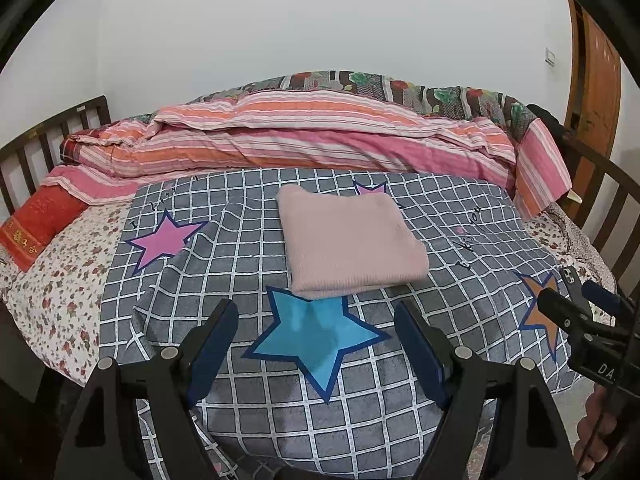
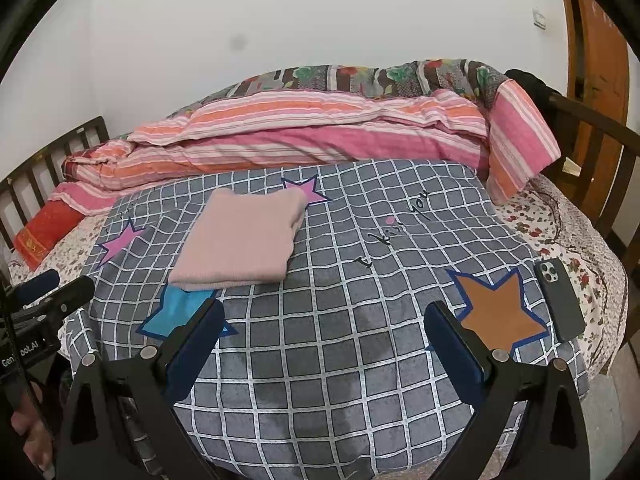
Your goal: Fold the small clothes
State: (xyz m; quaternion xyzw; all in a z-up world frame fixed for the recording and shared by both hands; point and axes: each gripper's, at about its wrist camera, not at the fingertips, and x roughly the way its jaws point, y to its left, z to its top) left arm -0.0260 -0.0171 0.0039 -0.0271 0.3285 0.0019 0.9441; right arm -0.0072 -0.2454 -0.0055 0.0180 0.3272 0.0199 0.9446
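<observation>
A wooden-railed bed (image 1: 48, 136) fills both views, its floral sheet (image 1: 60, 280) showing along the near left and right edges. Against the white wall (image 1: 320, 20) lies a long pink-and-orange striped quilt (image 1: 304, 140), bunched lengthwise, with a darker flowered cover (image 1: 400, 84) behind it. In front of the quilt a grey blanket with a white grid (image 1: 360, 420) is spread flat, printed with stars — a blue star (image 1: 316, 340) nearest the left gripper, an orange-brown star (image 2: 496, 312) by the right one, a pink star (image 1: 166, 240) farther left.

The small pink knit garment (image 1: 348, 240) lies folded into a neat rectangle near the middle of the grey blanket, its near edge overlapping the top of the blue star; no gripper touches it.

The left gripper (image 1: 316, 344) hangs above the blanket's near part with its jaws spread wide, nothing between them. The right gripper (image 2: 324, 344) does likewise, jaws released and empty.

A red pillow (image 1: 36, 224) sits at the bed's far left beside the rail. A dark phone (image 2: 560, 300) lies camera-up on the right, at the blanket's edge just beside the orange-brown star.
</observation>
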